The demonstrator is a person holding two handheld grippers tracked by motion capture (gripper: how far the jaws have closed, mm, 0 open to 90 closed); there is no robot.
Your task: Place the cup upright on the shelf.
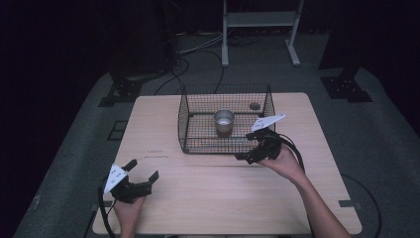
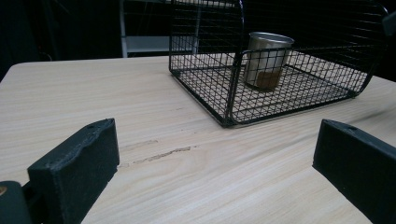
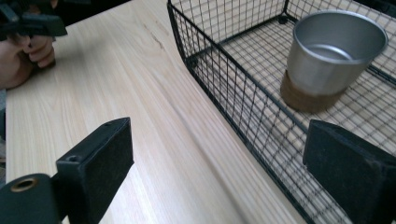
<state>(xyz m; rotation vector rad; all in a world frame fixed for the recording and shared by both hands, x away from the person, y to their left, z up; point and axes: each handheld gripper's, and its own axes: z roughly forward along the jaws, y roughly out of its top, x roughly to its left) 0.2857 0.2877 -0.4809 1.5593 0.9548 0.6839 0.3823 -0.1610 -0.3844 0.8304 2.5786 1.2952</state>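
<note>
The pale wood-grain surface (image 1: 208,198) carries everything I am working with. Set toward its far half is a black wire-mesh basket (image 1: 190,126), open at the top, and standing upright on its mesh floor, roughly in the middle, is a small shiny metal cup with a brown band round its base (image 1: 224,122). A small dark disc (image 1: 254,105) lies near the basket's far right corner; I cannot tell what it is.

My right tongs (image 1: 246,156) sit at the basket's near right corner, just outside the wire. In the right gripper view the jaws stand apart with nothing between them, one over bare wood and the other over the mesh wall, the cup (image 3: 329,58) beyond. My left tongs (image 1: 143,174) rest near the front left of the surface, well apart from the basket, jaws wide and empty.

I judge this to be the approach: the right tongs closing in on the cup. The next move needs me to lift over the basket's rim, come down inside, and straddle the cup wall before squeezing.
</note>
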